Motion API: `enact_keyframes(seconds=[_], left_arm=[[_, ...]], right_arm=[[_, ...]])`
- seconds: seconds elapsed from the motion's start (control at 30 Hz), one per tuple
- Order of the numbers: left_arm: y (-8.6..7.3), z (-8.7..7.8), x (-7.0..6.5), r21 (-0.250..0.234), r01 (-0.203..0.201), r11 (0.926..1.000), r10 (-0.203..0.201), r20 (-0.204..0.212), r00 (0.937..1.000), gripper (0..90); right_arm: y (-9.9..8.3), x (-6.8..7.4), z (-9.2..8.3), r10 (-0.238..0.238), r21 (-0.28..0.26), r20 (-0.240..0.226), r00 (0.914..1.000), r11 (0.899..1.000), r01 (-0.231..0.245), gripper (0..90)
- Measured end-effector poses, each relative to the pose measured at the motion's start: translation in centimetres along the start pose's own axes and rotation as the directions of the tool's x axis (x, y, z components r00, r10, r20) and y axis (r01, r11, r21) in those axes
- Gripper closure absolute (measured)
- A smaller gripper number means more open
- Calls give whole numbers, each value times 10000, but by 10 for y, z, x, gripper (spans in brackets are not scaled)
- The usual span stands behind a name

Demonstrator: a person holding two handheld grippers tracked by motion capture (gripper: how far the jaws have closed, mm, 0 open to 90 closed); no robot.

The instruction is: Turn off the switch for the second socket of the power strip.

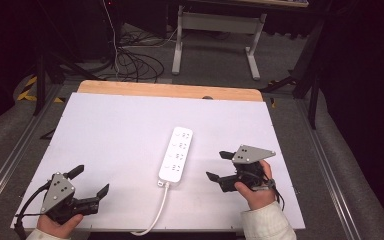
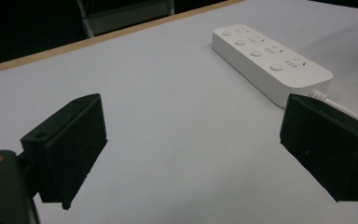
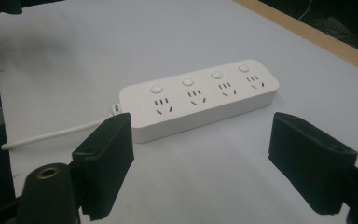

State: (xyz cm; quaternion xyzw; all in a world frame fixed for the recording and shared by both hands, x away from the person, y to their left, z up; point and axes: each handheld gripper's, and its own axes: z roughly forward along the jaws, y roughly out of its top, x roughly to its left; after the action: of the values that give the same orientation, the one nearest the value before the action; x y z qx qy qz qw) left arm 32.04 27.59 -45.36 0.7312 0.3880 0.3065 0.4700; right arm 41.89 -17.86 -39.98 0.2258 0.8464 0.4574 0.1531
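A white power strip with several sockets and round buttons lies on the white table top, its white cable running off the near edge. My right gripper hovers just right of the strip, jaws open and empty, pointing at it. In the right gripper view the strip lies ahead between the open jaws. My left gripper rests near the front left corner, open and empty. In the left gripper view the strip sits far off to the right, and the cable passes behind the right jaw.
A wooden strip borders the table's far edge. Beyond it stand a grey desk frame and loose cables on the floor. Metal rails run along both sides of the table.
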Motion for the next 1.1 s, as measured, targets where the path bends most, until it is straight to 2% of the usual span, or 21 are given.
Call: enact_keyframes(seconds=[0.6,1.1], left_arm=[[0,0,1,12,29,10000,-29,-21,10000,78],[0,1,0,10,54,10000,-54,-16,10000,78]], right_arm=[[40,5,39,-487,486,-301,9984,9976,502,261],[52,6,65,-399,810,-370,9985,9958,428,275]])
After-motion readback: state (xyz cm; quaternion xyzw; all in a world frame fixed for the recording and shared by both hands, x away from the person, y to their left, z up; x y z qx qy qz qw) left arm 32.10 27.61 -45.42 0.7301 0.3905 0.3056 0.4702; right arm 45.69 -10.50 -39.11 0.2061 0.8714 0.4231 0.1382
